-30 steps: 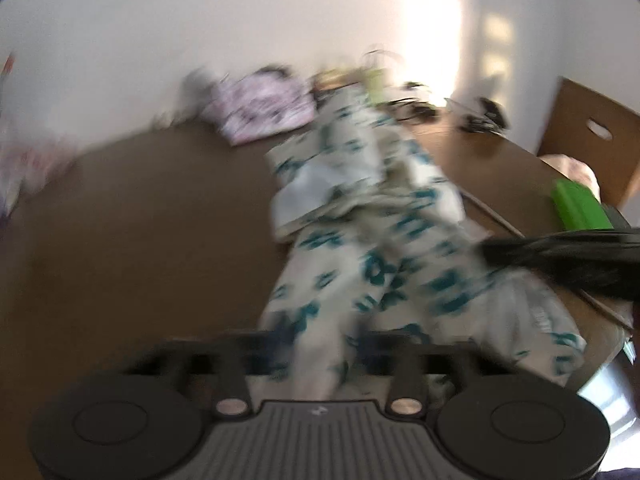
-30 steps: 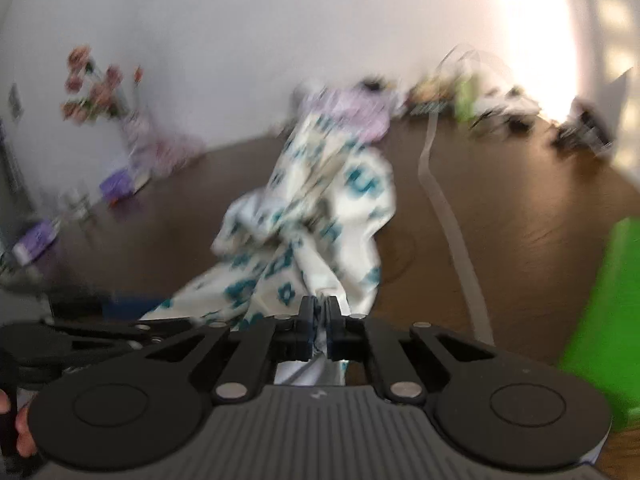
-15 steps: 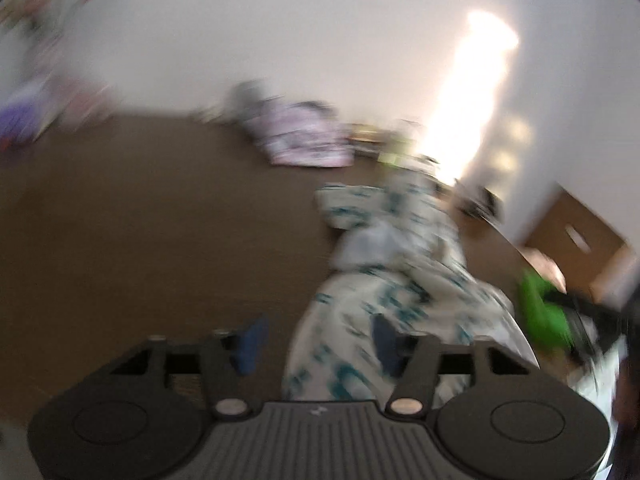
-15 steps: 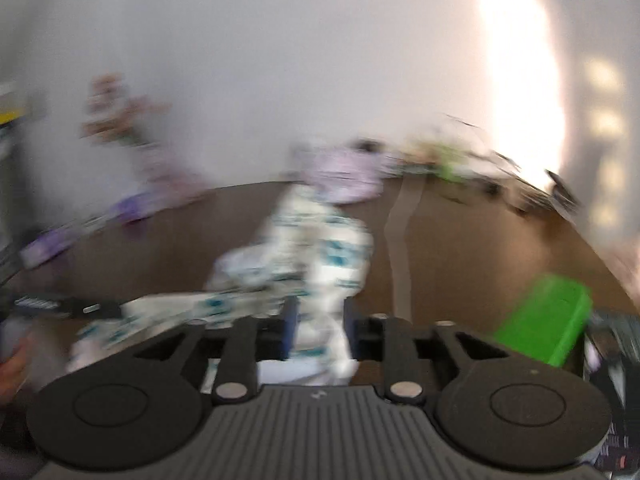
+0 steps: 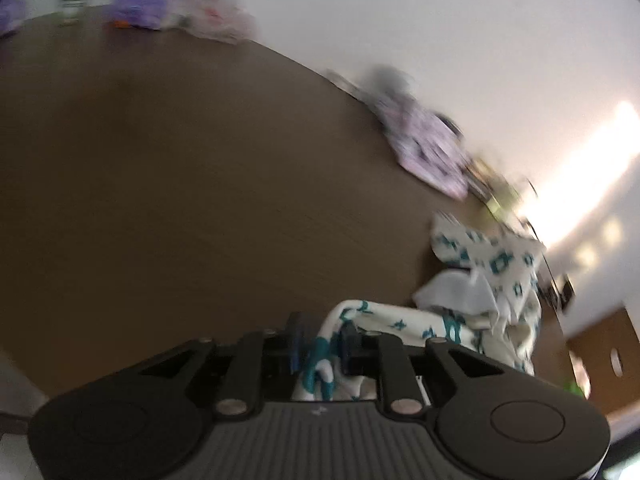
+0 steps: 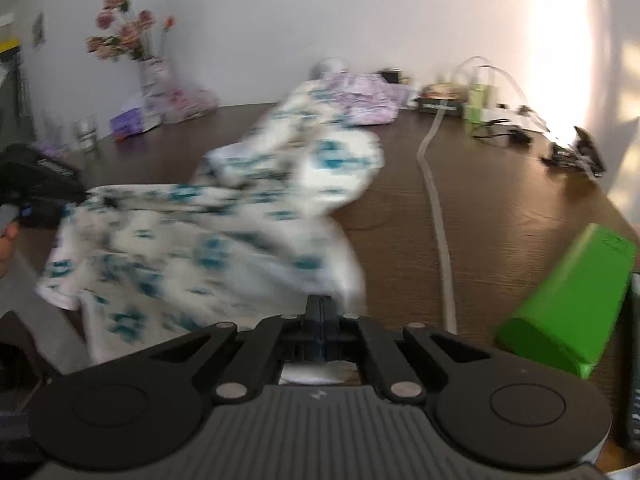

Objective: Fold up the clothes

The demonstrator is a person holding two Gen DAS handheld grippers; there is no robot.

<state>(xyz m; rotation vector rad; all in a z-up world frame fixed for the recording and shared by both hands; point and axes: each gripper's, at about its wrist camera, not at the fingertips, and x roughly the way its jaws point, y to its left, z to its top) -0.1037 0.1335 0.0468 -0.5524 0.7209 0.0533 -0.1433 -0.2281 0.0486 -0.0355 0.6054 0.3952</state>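
Note:
A white garment with teal print (image 6: 224, 240) lies crumpled on the dark wooden table (image 6: 500, 208), its near part hanging over the front edge. My right gripper (image 6: 320, 308) is shut on the garment's near right edge, and white cloth shows beneath the fingers. In the left wrist view the garment (image 5: 500, 264) trails off to the right. My left gripper (image 5: 322, 340) is rolled to one side, its jaws closing on a bunched fold of the cloth. The left gripper (image 6: 40, 184) also shows at the garment's left corner in the right wrist view.
A green box (image 6: 568, 304) lies near the right front edge, with a pale strap (image 6: 438, 216) running back beside it. A lilac garment (image 6: 360, 96), a vase of flowers (image 6: 152, 72), a glass (image 6: 86, 132) and cables line the back. A wooden chair (image 5: 604, 352) stands at the right.
Both grippers opened and closed again on the garment. The left gripper slid leftwards along the cloth and rolled over. The garment is now spread wider between the two.

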